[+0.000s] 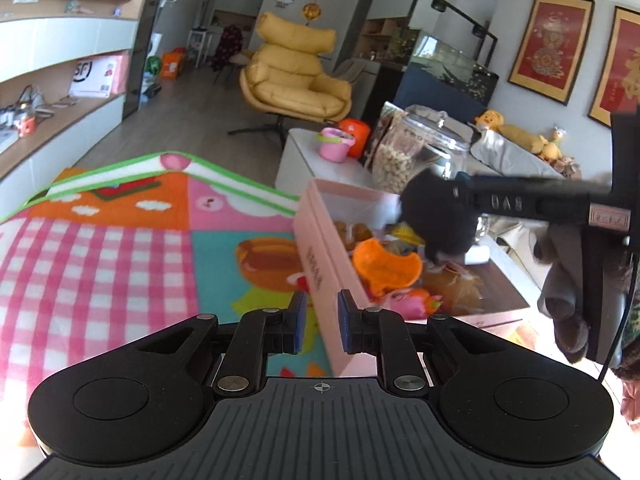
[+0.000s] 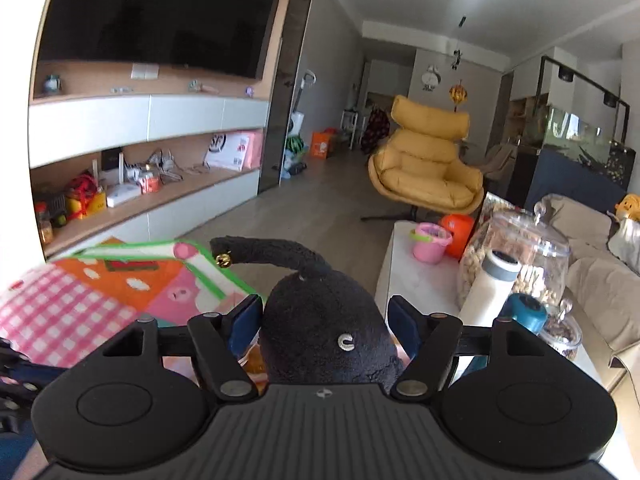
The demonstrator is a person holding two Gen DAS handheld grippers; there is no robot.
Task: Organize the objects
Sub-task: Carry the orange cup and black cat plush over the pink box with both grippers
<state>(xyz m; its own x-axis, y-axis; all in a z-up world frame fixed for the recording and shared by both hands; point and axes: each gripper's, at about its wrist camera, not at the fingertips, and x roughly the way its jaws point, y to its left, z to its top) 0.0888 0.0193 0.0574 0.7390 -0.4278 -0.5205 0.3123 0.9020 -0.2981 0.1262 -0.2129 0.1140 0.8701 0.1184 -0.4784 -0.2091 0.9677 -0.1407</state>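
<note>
Because the black plush toy (image 2: 320, 328) fills the middle of the right wrist view, I cannot see what lies beneath it; only a sliver of something orange shows at its near left edge. My right gripper (image 2: 322, 320) stands wide with the toy between its blue pads (image 2: 244, 320). The left pad lies against the fur, the right pad is just beside it, and I cannot tell whether they press. A thin fuzzy limb with a small gold bell (image 2: 223, 260) sticks out to the far left.

From the left wrist, my left gripper (image 1: 322, 322) has its jaws narrow with nothing between them, pointing downward over the near corner of the pink box (image 1: 320, 248), beside the play mat (image 1: 100, 260). That view shows the toy hanging at the tip of the right gripper, which reaches in level from the right over the box. The toy covers part of the box's contents; an orange toy (image 1: 384, 266) sits just near it. The right edge is blurred and unreadable.

Farther off stand a glass jar (image 1: 404, 152) on the white table (image 1: 296, 156), then a yellow armchair (image 1: 296, 76).
</note>
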